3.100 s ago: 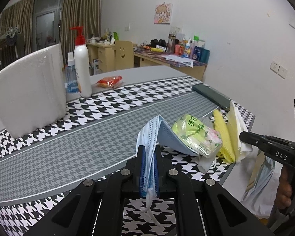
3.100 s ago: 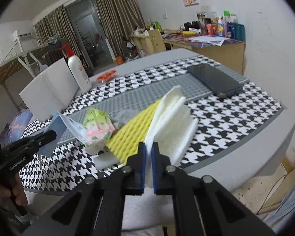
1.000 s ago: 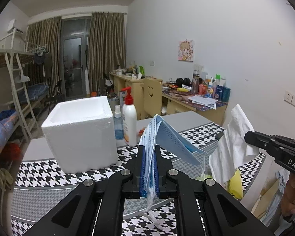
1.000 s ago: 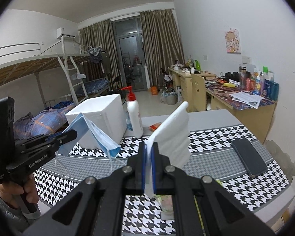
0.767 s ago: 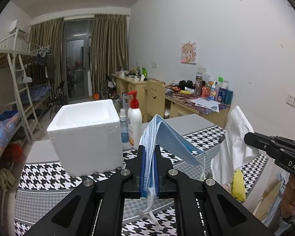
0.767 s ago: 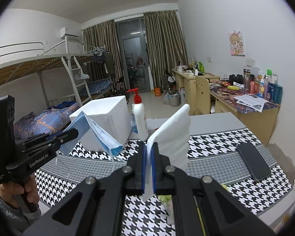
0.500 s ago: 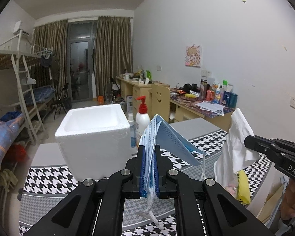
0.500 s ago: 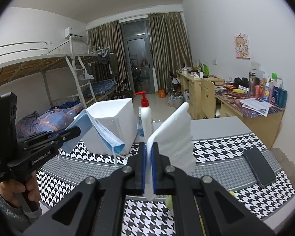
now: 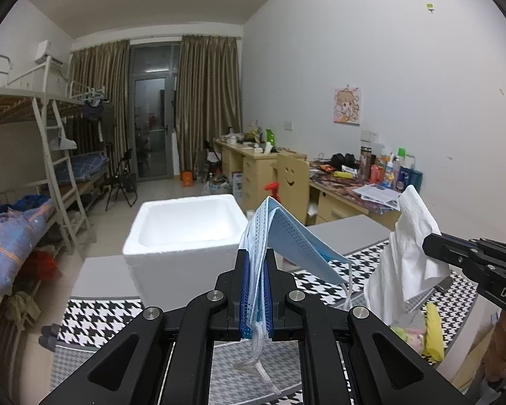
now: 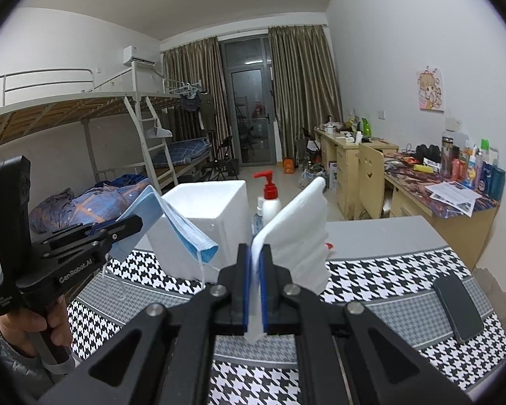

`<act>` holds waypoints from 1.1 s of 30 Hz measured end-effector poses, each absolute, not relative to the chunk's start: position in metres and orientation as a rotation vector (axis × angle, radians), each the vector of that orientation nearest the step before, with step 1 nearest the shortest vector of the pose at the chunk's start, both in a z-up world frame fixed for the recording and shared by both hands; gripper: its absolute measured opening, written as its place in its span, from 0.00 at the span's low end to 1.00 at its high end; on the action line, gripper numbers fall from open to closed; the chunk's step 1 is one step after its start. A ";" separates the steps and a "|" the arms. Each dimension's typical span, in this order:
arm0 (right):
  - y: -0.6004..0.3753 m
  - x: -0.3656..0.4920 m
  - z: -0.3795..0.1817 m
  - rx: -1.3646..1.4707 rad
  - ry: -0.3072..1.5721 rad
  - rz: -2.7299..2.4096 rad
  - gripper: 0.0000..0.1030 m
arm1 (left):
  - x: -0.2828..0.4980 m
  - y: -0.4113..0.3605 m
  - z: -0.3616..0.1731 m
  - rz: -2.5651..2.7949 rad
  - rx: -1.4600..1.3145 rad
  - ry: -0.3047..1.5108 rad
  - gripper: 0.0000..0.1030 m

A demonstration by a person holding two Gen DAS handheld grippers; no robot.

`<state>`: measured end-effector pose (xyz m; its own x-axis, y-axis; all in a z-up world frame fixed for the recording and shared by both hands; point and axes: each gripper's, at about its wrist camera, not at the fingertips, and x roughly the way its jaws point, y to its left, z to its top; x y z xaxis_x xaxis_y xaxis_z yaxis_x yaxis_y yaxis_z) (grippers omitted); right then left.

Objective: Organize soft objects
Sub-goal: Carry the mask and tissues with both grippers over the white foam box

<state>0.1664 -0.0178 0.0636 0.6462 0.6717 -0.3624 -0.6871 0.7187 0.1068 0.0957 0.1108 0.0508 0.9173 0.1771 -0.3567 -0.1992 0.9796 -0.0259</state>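
My left gripper [image 9: 255,256] is shut on a blue face mask [image 9: 293,236], whose ear loops dangle below the pads. Seen from the right wrist, that gripper [image 10: 135,224] holds the mask [image 10: 182,226] just in front of the white foam box [image 10: 207,216]. My right gripper [image 10: 255,253] is shut on a folded white tissue [image 10: 300,219] that stands up from the pads. From the left wrist, this tissue [image 9: 406,256] hangs at the right gripper's [image 9: 428,246] tip, right of the open-topped foam box [image 9: 185,229]. Both are held above the table.
A houndstooth cloth [image 10: 388,276] covers the table. A red-pump lotion bottle [image 10: 270,202] and a small blue bottle stand beside the box. A dark phone [image 10: 457,307] lies at the right. A yellow sponge [image 9: 433,334] and a green packet [image 9: 403,332] lie near the table's edge.
Both grippers have risen and moved toward the foam box with the mask and the tissue still held. The box now looks nearer, and its open top shows more.
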 end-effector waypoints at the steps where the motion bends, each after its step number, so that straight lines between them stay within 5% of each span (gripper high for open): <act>1: -0.015 0.167 0.065 -0.044 0.393 0.778 0.07 | 0.096 0.113 0.052 0.204 -0.063 0.358 0.08; 33: 0.055 0.192 0.104 -0.128 0.369 0.858 0.07 | 0.120 0.175 0.089 0.353 -0.055 0.302 0.08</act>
<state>0.1922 0.0547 0.1042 0.5951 0.7147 -0.3676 -0.7584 0.6507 0.0375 0.1202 0.1750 0.0892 0.8940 0.3320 -0.3009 -0.3482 0.9374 -0.0005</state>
